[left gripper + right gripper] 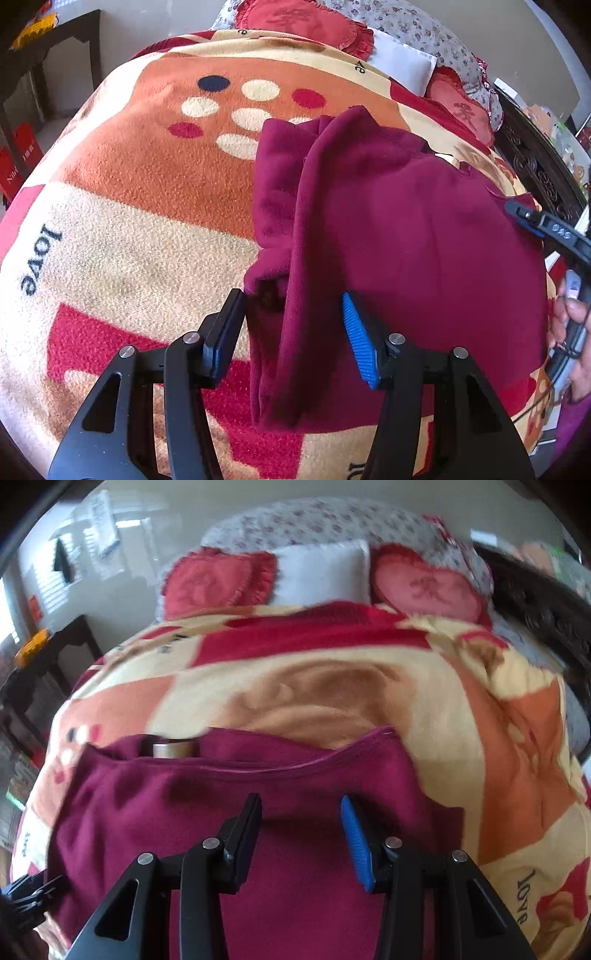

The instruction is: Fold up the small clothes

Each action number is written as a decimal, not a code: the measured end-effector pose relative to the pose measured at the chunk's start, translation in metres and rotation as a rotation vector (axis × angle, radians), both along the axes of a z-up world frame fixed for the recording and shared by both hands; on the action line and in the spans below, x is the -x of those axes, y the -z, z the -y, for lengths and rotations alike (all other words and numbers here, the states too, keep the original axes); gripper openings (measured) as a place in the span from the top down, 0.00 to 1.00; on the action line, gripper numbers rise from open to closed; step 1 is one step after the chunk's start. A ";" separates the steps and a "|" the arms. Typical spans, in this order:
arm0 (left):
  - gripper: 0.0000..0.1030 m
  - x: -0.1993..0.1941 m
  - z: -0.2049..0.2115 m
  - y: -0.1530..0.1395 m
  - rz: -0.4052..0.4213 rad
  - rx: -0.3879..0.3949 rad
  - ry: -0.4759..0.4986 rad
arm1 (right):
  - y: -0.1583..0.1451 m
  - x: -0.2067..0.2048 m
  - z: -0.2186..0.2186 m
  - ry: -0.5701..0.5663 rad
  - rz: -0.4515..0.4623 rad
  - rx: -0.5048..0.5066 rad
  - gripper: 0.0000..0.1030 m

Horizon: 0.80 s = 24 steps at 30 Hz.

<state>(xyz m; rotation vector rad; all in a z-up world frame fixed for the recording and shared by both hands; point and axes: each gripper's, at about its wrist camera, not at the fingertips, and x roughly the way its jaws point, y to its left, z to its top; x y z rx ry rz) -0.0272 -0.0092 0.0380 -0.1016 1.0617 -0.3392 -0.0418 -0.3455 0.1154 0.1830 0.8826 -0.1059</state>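
Observation:
A maroon fleece garment lies on the patterned blanket, its left side folded over into a long ridge. My left gripper hovers over the near end of that ridge, open, with cloth below the gap and neither pad pressing on it. In the right wrist view the garment fills the foreground, with its hemmed opening facing away. My right gripper stands open above it with nothing pinched. The right gripper also shows at the garment's right edge, a hand behind it.
Red heart cushions and a white pillow lie at the head of the bed. A dark wooden table stands to the left. A dark carved bed frame runs along the right. Bare blanket stretches beyond the garment.

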 end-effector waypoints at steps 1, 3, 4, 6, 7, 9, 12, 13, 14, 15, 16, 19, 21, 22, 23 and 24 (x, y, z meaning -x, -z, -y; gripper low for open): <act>0.47 0.000 0.000 -0.001 -0.001 0.000 0.000 | -0.005 0.001 -0.013 -0.038 0.011 -0.011 0.58; 0.47 0.002 -0.003 -0.001 -0.004 0.009 -0.001 | -0.008 -0.001 -0.040 -0.129 0.011 -0.024 0.58; 0.47 0.003 -0.005 -0.002 -0.004 0.013 -0.003 | -0.008 -0.004 -0.055 -0.174 0.005 -0.029 0.58; 0.47 0.004 -0.008 -0.002 -0.008 0.020 -0.005 | -0.006 -0.011 -0.088 -0.268 -0.012 -0.052 0.58; 0.47 0.005 -0.009 -0.002 -0.011 0.024 -0.006 | -0.004 -0.016 -0.103 -0.306 -0.024 -0.066 0.58; 0.47 0.007 -0.014 -0.001 -0.018 0.042 -0.013 | 0.001 -0.023 -0.131 -0.351 -0.033 -0.076 0.58; 0.47 0.008 -0.021 0.001 -0.035 0.070 -0.022 | 0.009 -0.039 -0.168 -0.409 -0.043 -0.062 0.58; 0.47 0.009 -0.023 0.003 -0.039 0.080 -0.023 | 0.013 -0.045 -0.177 -0.420 -0.052 -0.066 0.58; 0.47 0.010 -0.025 0.004 -0.044 0.087 -0.023 | 0.017 -0.051 -0.187 -0.430 -0.063 -0.077 0.58; 0.46 0.010 -0.027 0.005 -0.049 0.095 -0.022 | 0.022 -0.058 -0.197 -0.443 -0.081 -0.094 0.58; 0.46 0.011 -0.029 0.007 -0.057 0.111 -0.021 | 0.028 -0.065 -0.205 -0.461 -0.111 -0.115 0.58; 0.41 0.013 -0.037 0.012 -0.082 0.188 -0.023 | 0.046 -0.088 -0.217 -0.458 -0.223 -0.208 0.53; 0.39 0.015 -0.042 0.014 -0.090 0.234 -0.031 | 0.041 -0.095 -0.218 -0.430 -0.206 -0.238 0.49; 0.39 0.015 -0.046 0.015 -0.091 0.260 -0.038 | 0.039 -0.098 -0.220 -0.420 -0.206 -0.240 0.42; 0.38 0.015 -0.048 0.016 -0.094 0.275 -0.041 | 0.039 -0.102 -0.224 -0.414 -0.215 -0.230 0.37; 0.38 0.014 -0.051 0.018 -0.100 0.294 -0.048 | 0.040 -0.104 -0.230 -0.416 -0.229 -0.212 0.32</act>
